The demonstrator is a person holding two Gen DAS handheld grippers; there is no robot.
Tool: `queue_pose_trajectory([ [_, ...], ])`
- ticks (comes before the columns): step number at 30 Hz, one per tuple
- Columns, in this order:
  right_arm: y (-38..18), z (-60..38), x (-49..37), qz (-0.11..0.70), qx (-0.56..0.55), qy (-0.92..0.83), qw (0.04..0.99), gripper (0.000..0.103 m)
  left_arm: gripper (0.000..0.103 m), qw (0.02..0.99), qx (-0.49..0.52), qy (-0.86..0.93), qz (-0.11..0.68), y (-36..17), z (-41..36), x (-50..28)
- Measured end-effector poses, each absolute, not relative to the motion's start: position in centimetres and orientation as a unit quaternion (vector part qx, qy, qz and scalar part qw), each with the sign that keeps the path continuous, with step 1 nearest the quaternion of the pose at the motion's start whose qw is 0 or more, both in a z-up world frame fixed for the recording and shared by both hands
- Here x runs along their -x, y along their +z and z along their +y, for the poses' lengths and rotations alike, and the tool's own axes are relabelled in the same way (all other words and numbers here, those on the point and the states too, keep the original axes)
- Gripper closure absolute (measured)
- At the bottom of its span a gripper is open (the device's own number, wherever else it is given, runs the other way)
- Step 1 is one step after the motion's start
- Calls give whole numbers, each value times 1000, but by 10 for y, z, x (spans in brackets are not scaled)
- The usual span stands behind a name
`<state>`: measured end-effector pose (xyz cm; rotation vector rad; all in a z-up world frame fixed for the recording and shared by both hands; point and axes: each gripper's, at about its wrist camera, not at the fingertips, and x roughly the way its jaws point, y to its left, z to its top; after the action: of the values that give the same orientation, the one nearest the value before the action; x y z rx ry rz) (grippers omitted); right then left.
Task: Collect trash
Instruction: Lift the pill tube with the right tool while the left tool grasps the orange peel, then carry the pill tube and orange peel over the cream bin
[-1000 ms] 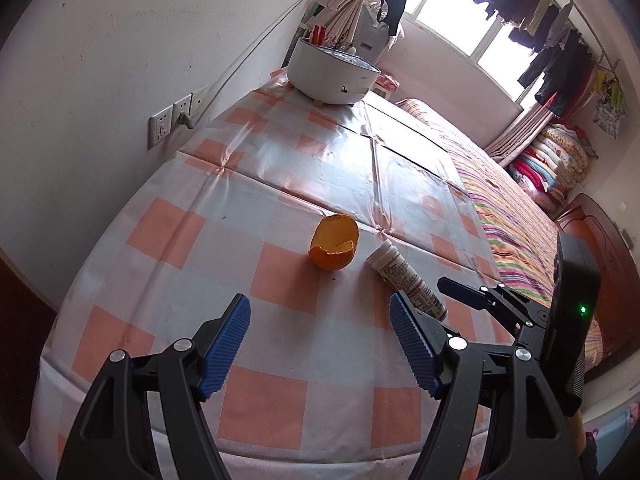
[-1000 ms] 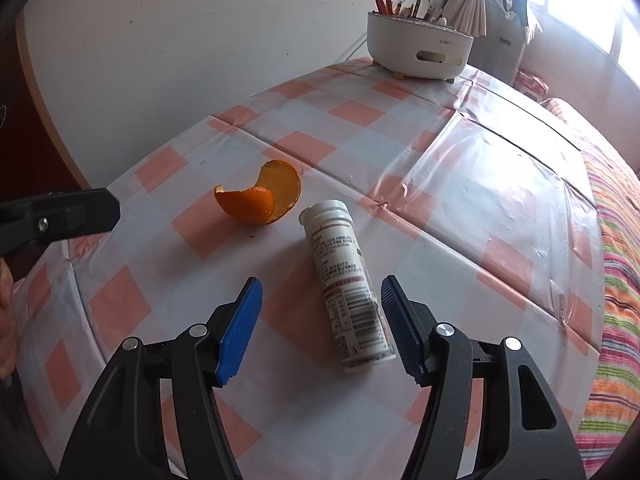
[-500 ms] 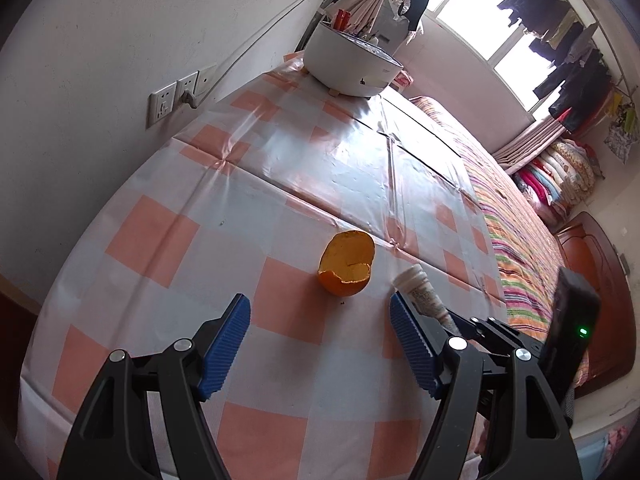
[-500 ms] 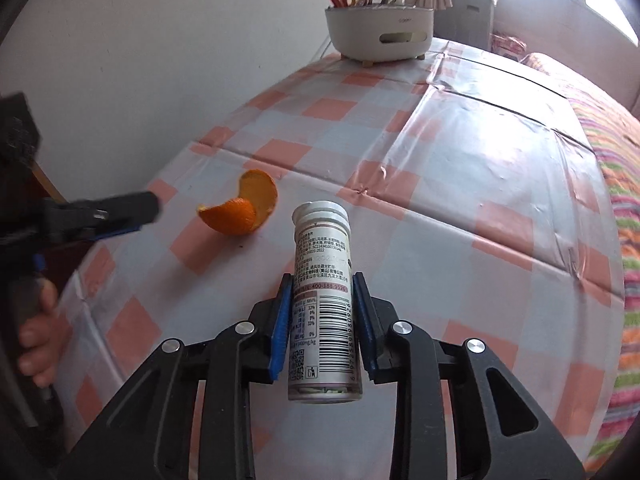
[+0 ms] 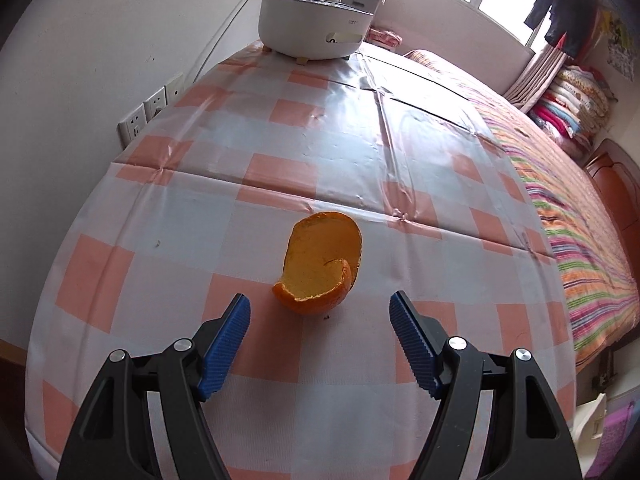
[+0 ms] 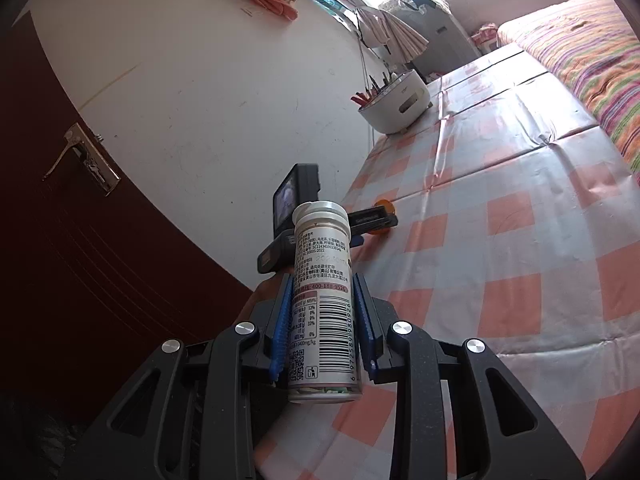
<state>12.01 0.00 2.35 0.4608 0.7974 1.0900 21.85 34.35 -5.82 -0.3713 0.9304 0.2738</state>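
1. Hovering left tool point(image 5: 320, 314) low over the bench point(image 5: 280, 128), blue pads spread wide on either side of the orange peel point(image 5: 320, 260); peel lying just beyond the tips, not touching either pad, likely being lined up for a straddling pinch.
2. Resting on the checked cloth near the front edge, peel cupped open side up, so thin rim probably needing a gentle squeeze.
3. Clamping right tool point(image 6: 322, 320) on the white tablet tube point(image 6: 322, 296), both pads pressing the label at mid-body, capped end pointing far, tube lifted clear of the bench.
4. Gripping mid-body probably for balance while carrying to a bin; no bin showing.
5. Sitting at far end: white utensil holder point(image 5: 316, 28), untouched.
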Motion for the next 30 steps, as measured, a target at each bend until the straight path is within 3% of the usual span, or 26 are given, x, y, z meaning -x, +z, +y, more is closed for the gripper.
queue_pose_trajectory([
  [11,33,-12,-124,348,-231,508,753,75,33,879,136,150,431,-67,332,-239],
  [12,32,-15,-123,346,-231,506,756,75,37,881,131,154,427,-67,330,-240],
  [14,33,-21,-121,343,-233,503,758,75,58,884,111,170,422,-68,328,-239],
  [18,29,-29,-128,337,-242,487,769,75,71,890,116,162,409,-62,329,-230],
  [22,35,-46,-125,325,-245,472,782,75,77,887,152,143,411,-59,329,-214],
  [30,39,-94,-110,305,-238,435,813,75,77,899,157,92,398,-35,281,-167],
])
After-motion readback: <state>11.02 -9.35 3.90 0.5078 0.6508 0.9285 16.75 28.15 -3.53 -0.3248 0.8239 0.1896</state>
